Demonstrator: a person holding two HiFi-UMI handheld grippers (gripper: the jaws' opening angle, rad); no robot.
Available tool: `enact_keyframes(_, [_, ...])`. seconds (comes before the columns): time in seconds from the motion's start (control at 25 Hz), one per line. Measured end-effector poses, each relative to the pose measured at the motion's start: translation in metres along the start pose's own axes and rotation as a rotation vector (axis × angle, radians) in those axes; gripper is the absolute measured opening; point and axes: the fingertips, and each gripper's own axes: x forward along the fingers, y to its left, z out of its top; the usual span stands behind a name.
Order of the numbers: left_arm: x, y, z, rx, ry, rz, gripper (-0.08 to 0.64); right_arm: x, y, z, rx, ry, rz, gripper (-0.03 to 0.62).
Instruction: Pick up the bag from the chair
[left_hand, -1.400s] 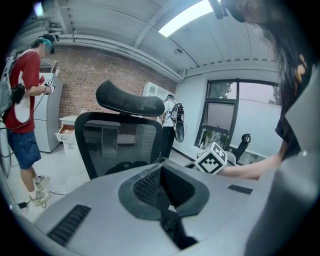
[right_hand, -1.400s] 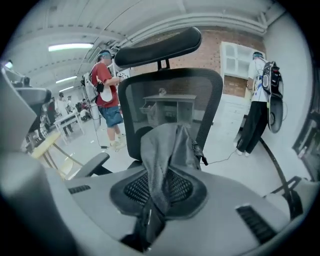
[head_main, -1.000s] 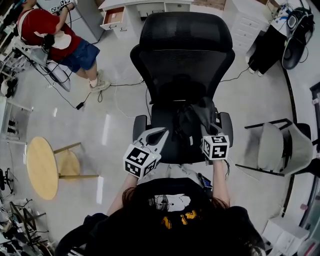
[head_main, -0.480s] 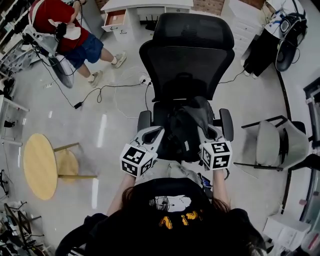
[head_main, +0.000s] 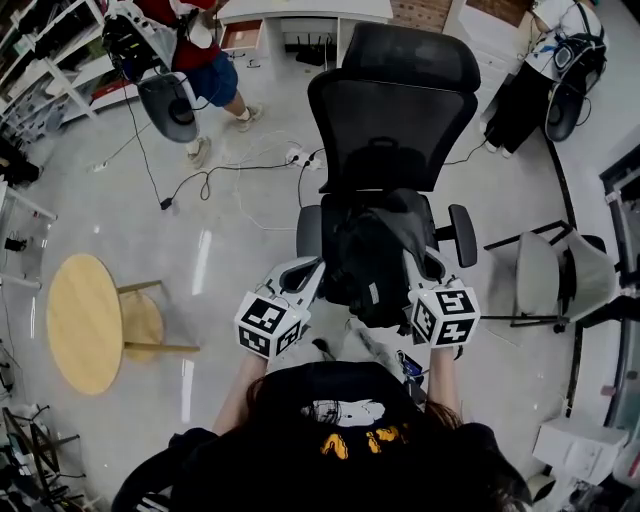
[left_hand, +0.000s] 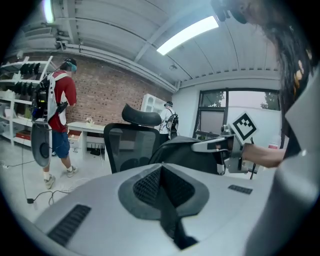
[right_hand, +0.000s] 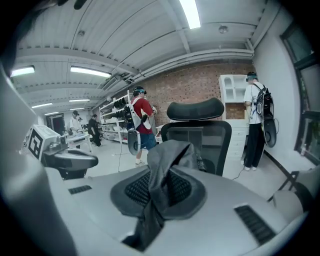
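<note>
The black bag (head_main: 375, 255) hangs in front of the black mesh office chair (head_main: 395, 120), over the front of its seat. My right gripper (head_main: 427, 266) is shut on a fold of the bag's grey-black cloth (right_hand: 167, 160), which stands up between the jaws and hangs down below them. My left gripper (head_main: 308, 268) sits at the bag's left edge, shut, with a thin dark strap (left_hand: 167, 210) running through its closed jaws. In the left gripper view the bag (left_hand: 185, 152) and the right gripper (left_hand: 220, 147) show to the right, in front of the chair (left_hand: 132, 142).
A round wooden table (head_main: 75, 320) stands at the left. Cables (head_main: 240, 175) lie on the floor left of the chair. A person in red (head_main: 205, 60) walks at the back left. A grey chair (head_main: 560, 285) stands at the right, another person (head_main: 560, 50) at the back right.
The bag has come up off the seat and towards me, held between both grippers. The person in red has moved further back.
</note>
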Motion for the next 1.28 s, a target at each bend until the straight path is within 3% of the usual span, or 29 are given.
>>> enact_keyframes(0.32, [-0.04, 0.004, -0.013, 0.006, 0.017, -0.038, 0.005, -0.023, 0.037, -0.008, 0.051, 0.008, -0.044, 0.031])
enact_keyframes(0.72, [-0.046, -0.001, -0.006, 0.025, -0.019, -0.021, 0.005, -0.049, 0.043, -0.023, 0.023, 0.034, -0.039, 0.029])
enact_keyframes(1.28, [-0.056, -0.099, -0.01, 0.038, -0.042, 0.013, 0.005, -0.122, 0.045, -0.064, -0.007, 0.066, 0.072, 0.029])
